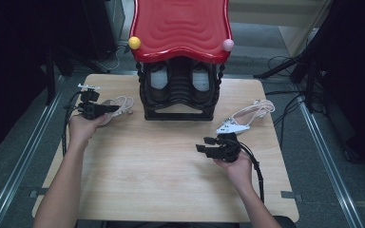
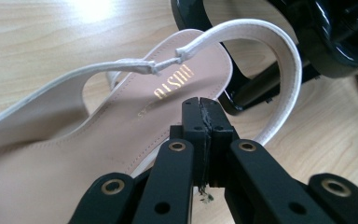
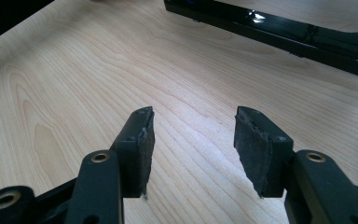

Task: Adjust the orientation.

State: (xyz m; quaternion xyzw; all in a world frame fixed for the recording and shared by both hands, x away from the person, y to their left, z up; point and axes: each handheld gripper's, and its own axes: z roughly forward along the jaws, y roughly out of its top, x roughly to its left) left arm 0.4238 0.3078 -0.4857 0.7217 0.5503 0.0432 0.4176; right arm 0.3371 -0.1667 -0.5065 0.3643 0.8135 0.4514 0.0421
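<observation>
A pale slingback sandal (image 1: 121, 103) lies on the wooden table (image 1: 171, 171) left of the black shoe rack. My left gripper (image 1: 105, 109) points at it from the left. In the left gripper view its pads (image 2: 200, 109) are pressed together just over the sandal's pink insole (image 2: 121, 126), with the heel strap (image 2: 270, 46) looping beyond them; I see nothing between the pads. A second white sandal (image 1: 246, 117) lies right of the rack. My right gripper (image 1: 204, 145) hovers in front of it, open (image 3: 193, 135) over bare wood.
The black rack (image 1: 178, 102) with a red wavy top (image 1: 180, 28) stands at the back centre, with a pair of shoes (image 1: 159, 78) inside. Its base bar (image 3: 279, 28) crosses ahead of the right gripper. Cables trail off both table sides.
</observation>
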